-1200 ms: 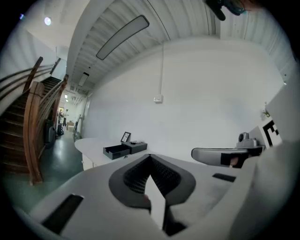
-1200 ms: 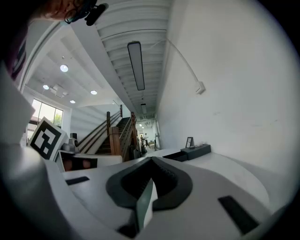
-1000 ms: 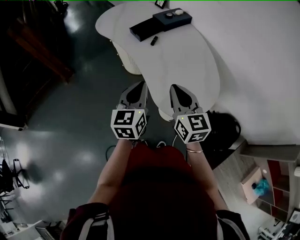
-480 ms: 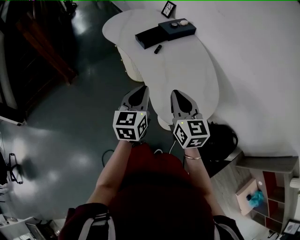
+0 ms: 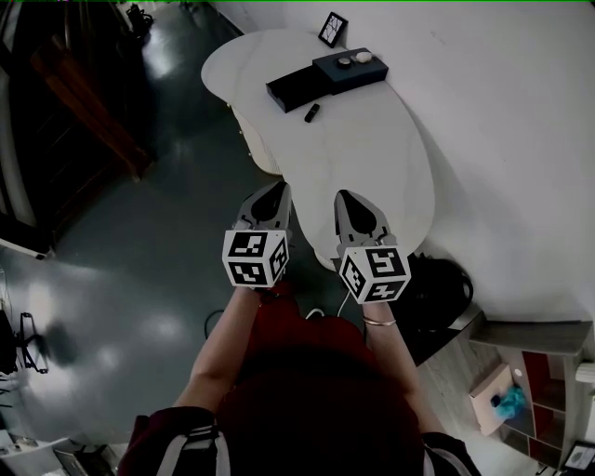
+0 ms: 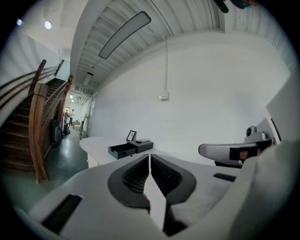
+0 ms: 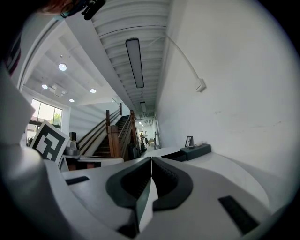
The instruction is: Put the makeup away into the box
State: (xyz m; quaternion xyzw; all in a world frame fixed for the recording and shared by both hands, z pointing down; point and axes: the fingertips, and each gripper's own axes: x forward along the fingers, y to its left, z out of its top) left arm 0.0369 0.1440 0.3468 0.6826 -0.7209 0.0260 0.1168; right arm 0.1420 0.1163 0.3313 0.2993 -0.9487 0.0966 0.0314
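Note:
A dark open box [image 5: 299, 87] lies on the far end of the white table [image 5: 372, 158], with its lid [image 5: 350, 68] beside it carrying small round makeup items [image 5: 363, 57]. A small dark makeup tube [image 5: 312, 112] lies on the table just in front of the box. The box shows far off in the left gripper view [image 6: 123, 150] and in the right gripper view [image 7: 180, 155]. My left gripper [image 5: 276, 192] and right gripper [image 5: 349, 200] hover side by side near the table's near end, both shut and empty, far from the box.
A small framed picture [image 5: 333, 29] stands behind the box against the white wall. A dark bag [image 5: 437, 284] sits on the floor at the table's near end. A wooden staircase [image 6: 40, 126] rises at the left. Shiny dark floor spreads left of the table.
The view has shifted so the table and box appear a little lower in the head view. Both grippers stay shut and side by side.

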